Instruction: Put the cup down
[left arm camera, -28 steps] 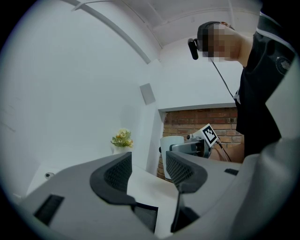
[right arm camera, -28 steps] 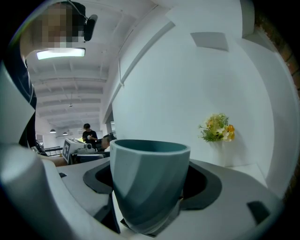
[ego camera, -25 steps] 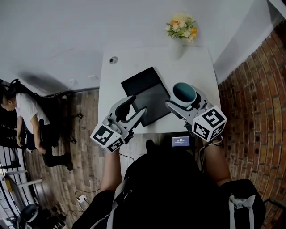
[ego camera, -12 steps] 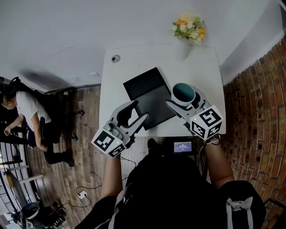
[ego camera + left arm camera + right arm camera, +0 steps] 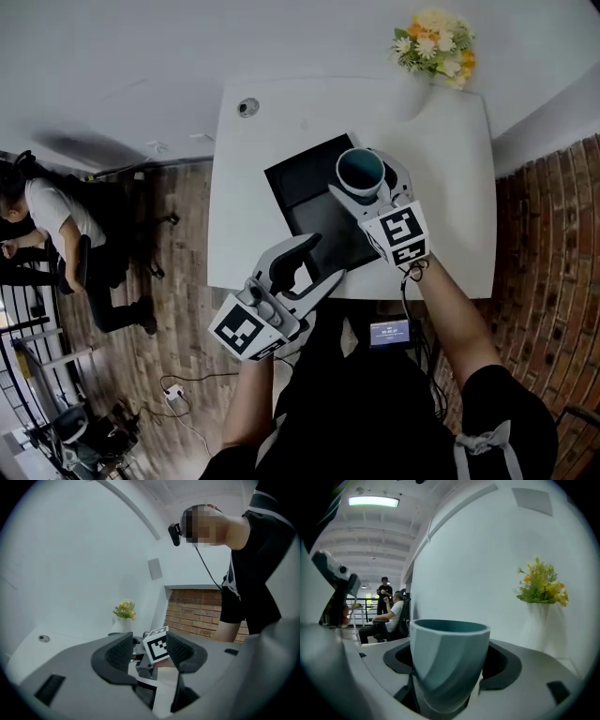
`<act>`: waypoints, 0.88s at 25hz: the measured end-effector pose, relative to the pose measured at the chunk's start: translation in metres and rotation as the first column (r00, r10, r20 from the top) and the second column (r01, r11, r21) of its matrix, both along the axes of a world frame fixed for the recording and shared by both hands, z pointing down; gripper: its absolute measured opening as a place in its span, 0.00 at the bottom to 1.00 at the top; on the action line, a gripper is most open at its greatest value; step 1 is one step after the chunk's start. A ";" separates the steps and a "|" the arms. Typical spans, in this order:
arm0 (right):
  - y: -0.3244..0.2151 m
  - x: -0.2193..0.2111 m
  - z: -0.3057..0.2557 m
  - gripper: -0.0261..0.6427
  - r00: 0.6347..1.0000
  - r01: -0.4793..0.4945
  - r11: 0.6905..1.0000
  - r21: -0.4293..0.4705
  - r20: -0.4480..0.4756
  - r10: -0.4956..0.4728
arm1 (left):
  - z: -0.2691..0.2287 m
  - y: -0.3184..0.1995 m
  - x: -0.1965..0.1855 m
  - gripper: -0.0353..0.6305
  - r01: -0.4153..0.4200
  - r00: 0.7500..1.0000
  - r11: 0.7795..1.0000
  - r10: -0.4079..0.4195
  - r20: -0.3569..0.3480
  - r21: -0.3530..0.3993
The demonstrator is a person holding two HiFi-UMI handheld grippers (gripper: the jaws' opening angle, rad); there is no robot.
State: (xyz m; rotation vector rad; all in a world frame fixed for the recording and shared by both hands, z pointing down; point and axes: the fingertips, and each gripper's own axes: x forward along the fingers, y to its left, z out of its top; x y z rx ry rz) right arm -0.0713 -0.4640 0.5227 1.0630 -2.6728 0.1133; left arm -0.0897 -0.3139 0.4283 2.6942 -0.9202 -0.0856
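The teal tapered cup (image 5: 360,172) is grasped upright by the right gripper (image 5: 368,186) over the black rectangular mat (image 5: 302,192) at the middle of the white desk (image 5: 242,211), evidently for setting down level; contact is unconfirmed. The left gripper (image 5: 323,261) is held released and empty off the near edge

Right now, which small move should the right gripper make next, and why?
Probably lower straight down: the right gripper grips the teal cup upright over the black mat, and no view shows its base resting there yet.
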 end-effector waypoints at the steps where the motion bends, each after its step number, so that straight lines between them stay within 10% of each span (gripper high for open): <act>1: -0.006 -0.007 0.008 0.63 1.000 0.004 1.000 0.002 -0.008 -0.004 | 0.001 -0.003 0.000 0.39 0.010 1.000 1.000 -0.010 -0.008 -0.002; 22: -0.071 -0.051 0.062 0.63 0.998 -0.065 0.996 0.052 0.013 0.065 | 0.020 -0.011 -0.028 0.39 0.064 0.998 0.996 -0.064 0.000 -0.061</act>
